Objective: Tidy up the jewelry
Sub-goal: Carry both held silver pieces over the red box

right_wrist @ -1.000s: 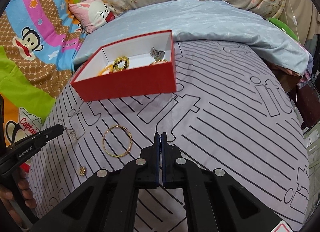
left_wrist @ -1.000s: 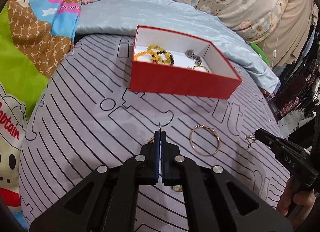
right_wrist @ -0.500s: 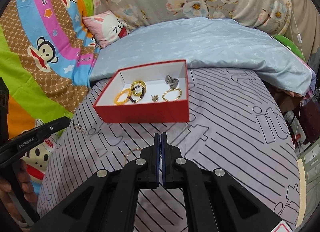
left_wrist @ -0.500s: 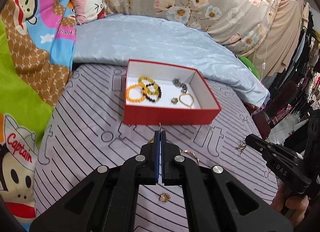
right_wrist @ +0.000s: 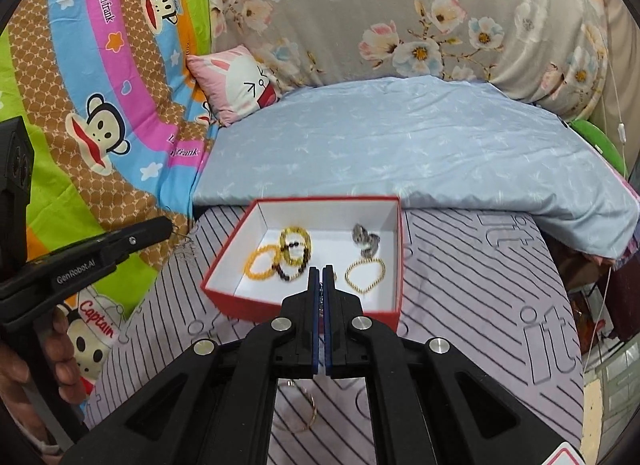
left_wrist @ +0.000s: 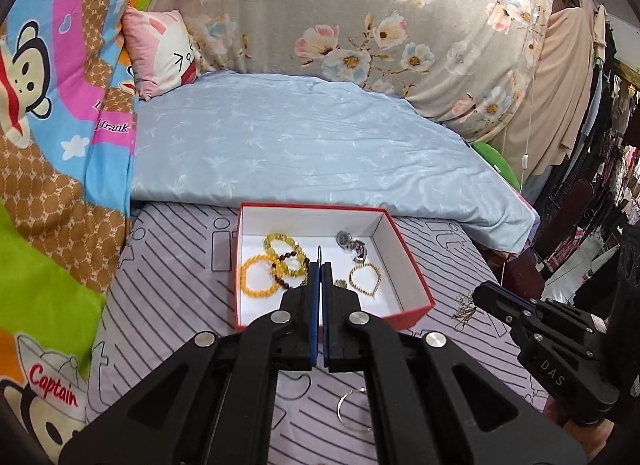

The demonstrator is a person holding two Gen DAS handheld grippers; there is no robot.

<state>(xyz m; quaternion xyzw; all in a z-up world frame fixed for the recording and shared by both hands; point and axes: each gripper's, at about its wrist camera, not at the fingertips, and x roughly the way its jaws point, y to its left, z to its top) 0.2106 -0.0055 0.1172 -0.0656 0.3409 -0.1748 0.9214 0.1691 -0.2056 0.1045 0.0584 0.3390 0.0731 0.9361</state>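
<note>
A red box [left_wrist: 416, 315] [right_wrist: 224, 295] with a white inside sits on the striped mat. It holds amber bead bracelets [left_wrist: 260, 279] [right_wrist: 260, 265], a dark bead bracelet, a gold chain bracelet [left_wrist: 364, 279] [right_wrist: 365, 273] and a grey piece [right_wrist: 365, 243]. My left gripper [left_wrist: 320, 265] is shut on a thin earring hook [left_wrist: 319, 253] above the box. It also shows in the right wrist view [right_wrist: 170, 227], with an earring [right_wrist: 185, 249] dangling. My right gripper [right_wrist: 322, 269] is shut on a small dangling earring [left_wrist: 464, 307]. A gold bangle [left_wrist: 354, 409] [right_wrist: 304, 413] lies on the mat below.
A pale blue quilt [left_wrist: 312, 145] lies folded behind the box. A pink pillow [left_wrist: 164, 51] and cartoon bedding [right_wrist: 92, 105] are at the left. The mat's edge drops off at the right, with clothes [left_wrist: 608, 169] hanging beyond.
Both grippers have risen and tilted back from the mat, each carrying an earring. The box now sits under their tips and the bangle has slid to the bottom of both views.
</note>
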